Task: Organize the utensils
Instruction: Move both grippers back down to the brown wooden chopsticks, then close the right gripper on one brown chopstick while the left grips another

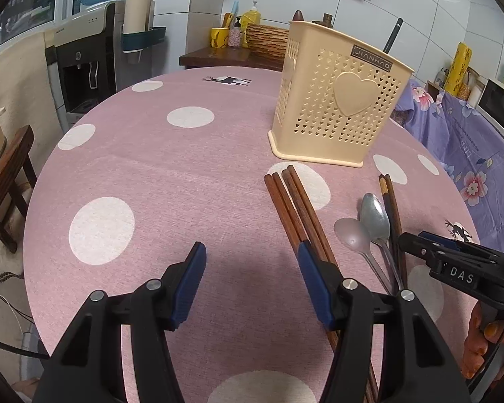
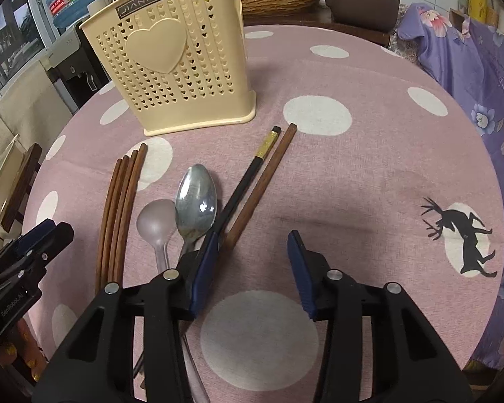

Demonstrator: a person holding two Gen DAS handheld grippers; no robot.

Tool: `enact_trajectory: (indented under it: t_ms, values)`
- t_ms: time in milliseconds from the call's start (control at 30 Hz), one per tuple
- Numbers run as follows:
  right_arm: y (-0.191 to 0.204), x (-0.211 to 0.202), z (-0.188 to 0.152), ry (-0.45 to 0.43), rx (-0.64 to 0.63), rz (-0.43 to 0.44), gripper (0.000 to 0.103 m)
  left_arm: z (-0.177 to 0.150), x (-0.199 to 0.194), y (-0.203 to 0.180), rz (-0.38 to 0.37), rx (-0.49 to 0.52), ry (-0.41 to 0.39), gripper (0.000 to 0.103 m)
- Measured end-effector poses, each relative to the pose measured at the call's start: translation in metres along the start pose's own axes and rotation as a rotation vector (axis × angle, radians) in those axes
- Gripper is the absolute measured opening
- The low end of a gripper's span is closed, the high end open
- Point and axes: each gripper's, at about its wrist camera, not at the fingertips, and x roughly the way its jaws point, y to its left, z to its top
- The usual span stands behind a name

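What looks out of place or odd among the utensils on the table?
Nothing is spilled or broken. One oddity: the black chopstick with a gold band lies beside a single brown chopstick, a mismatched pair, while four brown chopsticks lie together left of the two spoons. All utensils are still outside the beige holder.

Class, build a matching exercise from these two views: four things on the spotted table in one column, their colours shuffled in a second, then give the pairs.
Things:
1. perforated plastic utensil holder with a heart
2. larger metal spoon
3. bundle of four wooden chopsticks
4. lone chopstick with a gold band

Colours:
A. reddish brown
B. black
C. cream
D. shiny silver

Pairs: 1-C, 2-D, 3-A, 4-B
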Motion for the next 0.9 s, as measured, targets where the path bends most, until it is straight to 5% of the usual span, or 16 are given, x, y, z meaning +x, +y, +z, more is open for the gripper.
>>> enact_trajectory:
  t_ms: [300, 467, 900]
  values:
    - [-0.021, -0.004, 0.001, 0.014, 0.052, -0.011, 0.039, 0.007, 0.012, -0.008, -0.024, 0.026, 0.039, 0.056]
    - [-0.02, -0.004, 0.0, 0.002, 0.058, -0.001, 0.039, 0.011, 0.024, -0.017, -0.043, 0.038, 0.072, 0.046]
    - [-0.023, -0.01, -0.002, -0.02, 0.05, -0.031, 0.039, 0.008, 0.027, -0.012, 0.034, 0.062, 0.087, 0.037]
